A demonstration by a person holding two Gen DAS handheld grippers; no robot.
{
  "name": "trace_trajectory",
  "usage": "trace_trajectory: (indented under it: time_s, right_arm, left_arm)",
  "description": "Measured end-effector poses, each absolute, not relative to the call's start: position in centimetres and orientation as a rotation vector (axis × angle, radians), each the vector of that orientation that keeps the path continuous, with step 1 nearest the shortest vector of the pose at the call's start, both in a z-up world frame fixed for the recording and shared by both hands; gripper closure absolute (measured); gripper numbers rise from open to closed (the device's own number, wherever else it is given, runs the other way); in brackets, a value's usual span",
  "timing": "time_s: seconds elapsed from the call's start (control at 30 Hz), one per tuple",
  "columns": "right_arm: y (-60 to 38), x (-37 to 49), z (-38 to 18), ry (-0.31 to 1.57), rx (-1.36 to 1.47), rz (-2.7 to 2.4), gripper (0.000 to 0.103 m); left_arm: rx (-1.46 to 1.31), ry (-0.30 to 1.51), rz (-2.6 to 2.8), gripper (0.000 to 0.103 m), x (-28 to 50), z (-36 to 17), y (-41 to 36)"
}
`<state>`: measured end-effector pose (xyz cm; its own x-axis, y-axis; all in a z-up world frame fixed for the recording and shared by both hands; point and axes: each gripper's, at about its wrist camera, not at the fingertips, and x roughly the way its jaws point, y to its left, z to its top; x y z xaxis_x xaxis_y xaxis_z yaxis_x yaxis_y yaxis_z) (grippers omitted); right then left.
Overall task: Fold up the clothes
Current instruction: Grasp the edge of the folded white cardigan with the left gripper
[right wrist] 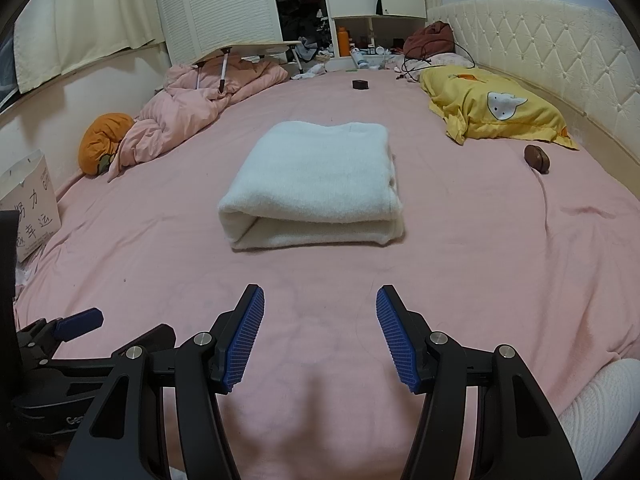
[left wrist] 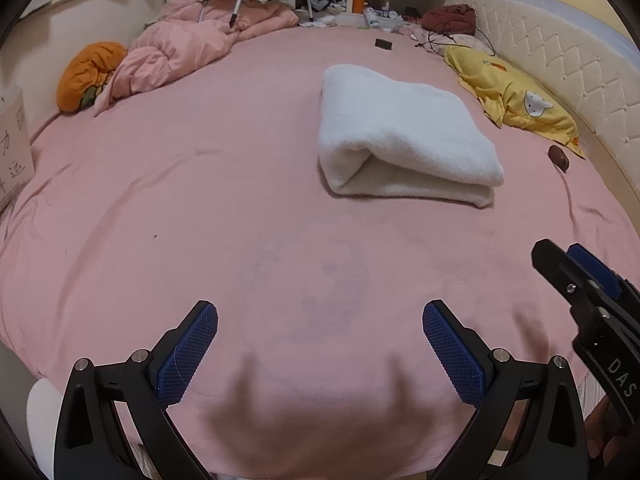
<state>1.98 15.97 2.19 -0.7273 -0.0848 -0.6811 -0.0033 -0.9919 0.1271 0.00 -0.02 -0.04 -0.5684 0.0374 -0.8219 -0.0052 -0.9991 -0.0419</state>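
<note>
Fingers of the left gripper (left wrist: 320,354) are standing spread wide, gripping nothing, hovering over bare pink bed sheet (left wrist: 180,200). Right gripper (right wrist: 320,334) is likewise spread apart and empty, its blue pads (right wrist: 246,340) facing each other across sheet. White garment (right wrist: 316,184) is lying folded into a thick rectangle on the bed, straight ahead of the right fingers and well apart from them; from the left wrist view it is sitting ahead and right of the fingers (left wrist: 404,132). Open fold edge is facing the grippers. Yellow pillow (right wrist: 496,114) is resting beyond the garment to the right, by the padded headboard (right wrist: 540,52). Small brown object (right wrist: 537,157) is lying near the pillow. Pink quilt (right wrist: 192,108) is bunching far ahead to the left, orange cushion (right wrist: 104,140) beside it. Right gripper is showing at the right edge of the left view (left wrist: 592,300).
</note>
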Motion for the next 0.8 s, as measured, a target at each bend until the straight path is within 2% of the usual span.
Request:
trace_trajectory:
  time_s: [0.33, 0.47, 0.53, 0.67, 0.7, 0.73, 0.77, 0.8]
  right_arm:
    - [15.6, 1.9, 3.0, -0.163, 1.135, -2.884, 0.044]
    - [16.0, 1.6, 3.3, -0.151, 1.124, -2.892, 0.044]
    - [17.0, 1.3, 3.7, -0.184, 1.116, -2.896, 0.044]
    - [20.3, 0.3, 4.4, -0.324, 1.097, -2.825, 0.043]
    - [21.3, 0.1, 4.4, -0.377, 1.093, -2.802, 0.041]
    - [22.4, -0.3, 4.4, -0.438, 1.095, -2.774, 0.032]
    - [23.6, -0.6, 4.3, -0.506, 1.097, -2.755, 0.028]
    - [24.7, -0.6, 4.3, -0.568, 1.091, -2.751, 0.027]
  left_arm:
    - [-1.405, -0.051, 2.756, 0.001, -0.1, -1.1, -0.5]
    - [-1.399, 0.041, 2.778, 0.001, -1.6, -0.5, 0.6]
    - [-1.359, 0.170, 2.802, 0.001, -2.3, -0.2, 1.3]
    - [-1.148, 0.644, 2.807, 0.001, -4.3, 0.3, 4.4]
    - [-1.085, 0.771, 2.790, 0.001, -5.0, 0.2, 5.4]
    - [-1.018, 0.889, 2.770, 0.001, -5.6, 0.0, 6.5]
    - [-0.948, 0.998, 2.751, 0.001, -6.2, -0.2, 7.6]
    - [-0.884, 1.087, 2.733, 0.001, -6.8, -0.4, 8.6]
